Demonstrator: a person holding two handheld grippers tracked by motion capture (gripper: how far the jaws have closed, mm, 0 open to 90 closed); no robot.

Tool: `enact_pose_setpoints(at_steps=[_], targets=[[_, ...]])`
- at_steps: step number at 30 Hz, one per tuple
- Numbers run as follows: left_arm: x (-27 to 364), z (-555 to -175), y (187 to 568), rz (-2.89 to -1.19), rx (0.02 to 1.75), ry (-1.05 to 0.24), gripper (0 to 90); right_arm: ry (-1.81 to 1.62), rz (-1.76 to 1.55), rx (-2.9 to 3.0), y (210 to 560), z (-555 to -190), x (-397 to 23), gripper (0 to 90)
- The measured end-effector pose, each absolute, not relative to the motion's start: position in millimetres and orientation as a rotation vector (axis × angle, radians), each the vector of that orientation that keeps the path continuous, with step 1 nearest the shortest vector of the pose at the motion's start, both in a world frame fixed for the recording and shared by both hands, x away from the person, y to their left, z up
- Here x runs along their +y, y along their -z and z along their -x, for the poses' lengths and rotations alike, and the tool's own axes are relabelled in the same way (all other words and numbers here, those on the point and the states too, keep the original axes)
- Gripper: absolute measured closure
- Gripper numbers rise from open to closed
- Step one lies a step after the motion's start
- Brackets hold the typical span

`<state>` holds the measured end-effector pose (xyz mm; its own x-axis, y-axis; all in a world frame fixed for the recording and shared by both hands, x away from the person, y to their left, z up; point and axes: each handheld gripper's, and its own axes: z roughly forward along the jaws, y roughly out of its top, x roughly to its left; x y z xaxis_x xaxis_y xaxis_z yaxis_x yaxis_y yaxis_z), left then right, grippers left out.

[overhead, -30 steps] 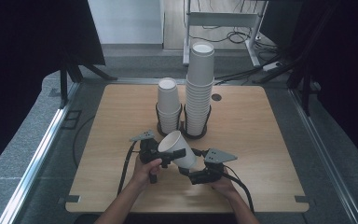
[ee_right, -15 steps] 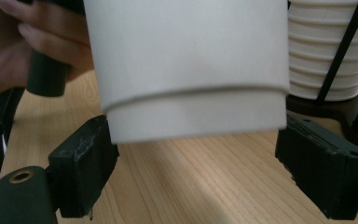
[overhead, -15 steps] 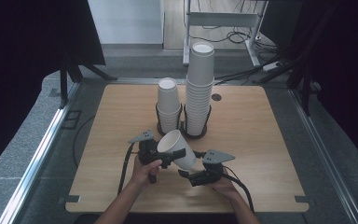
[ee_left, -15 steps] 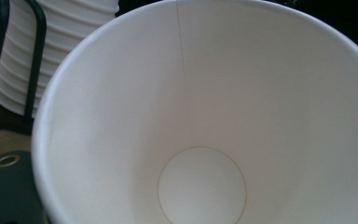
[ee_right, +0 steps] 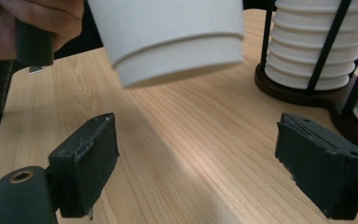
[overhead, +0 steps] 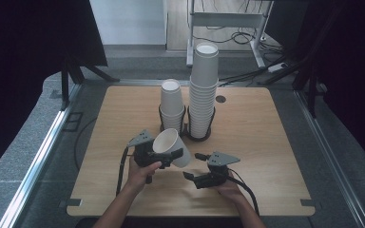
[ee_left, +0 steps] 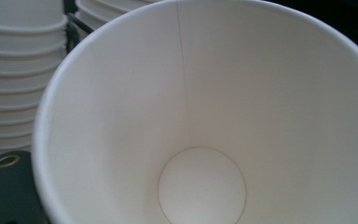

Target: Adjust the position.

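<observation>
Our left hand-held gripper [overhead: 164, 155] grips a white paper cup [overhead: 171, 146] above the near half of the table [overhead: 266, 142], tilted with its mouth toward the table's far left corner. Our right hand-held gripper [overhead: 194, 166] rests near the near edge, jaws apart with nothing between them. Two paper cup stacks [overhead: 202, 90] stand in a black wire holder [overhead: 197, 135] toward the far edge.

Paper cup [overhead: 171, 147], held in left gripper [overhead: 164, 154]: tilted further over since the earliest picture, its open mouth now turned more toward 10 o'clock and its base toward 4 o'clock. Cup and left gripper: shifted slightly toward 7 o'clock on the table [overhead: 275, 142]. Gap between cup base and right gripper [overhead: 192, 166]: marginally wider.
</observation>
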<state>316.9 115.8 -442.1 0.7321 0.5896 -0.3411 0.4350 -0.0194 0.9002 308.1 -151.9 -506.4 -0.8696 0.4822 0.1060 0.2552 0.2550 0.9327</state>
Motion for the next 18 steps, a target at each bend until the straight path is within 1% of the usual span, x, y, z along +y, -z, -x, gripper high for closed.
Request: enact_pose_setpoints(at_steps=[4,8,18], targets=[[121.1,-317.9,441.4,-1.664,0.854,-0.195,12.4,-1.649,-0.696,2.325,507.5,-307.5,-154.7,13.4],[125.6,-317.7,441.0,-1.704,0.868,-0.275,12.4,-1.650,-0.705,2.314,506.4,-307.5,-159.1,13.6],[135.9,-317.5,442.8,-1.776,0.907,-0.387,12.3,-1.674,-0.742,2.308,506.7,-309.4,-164.0,13.7]])
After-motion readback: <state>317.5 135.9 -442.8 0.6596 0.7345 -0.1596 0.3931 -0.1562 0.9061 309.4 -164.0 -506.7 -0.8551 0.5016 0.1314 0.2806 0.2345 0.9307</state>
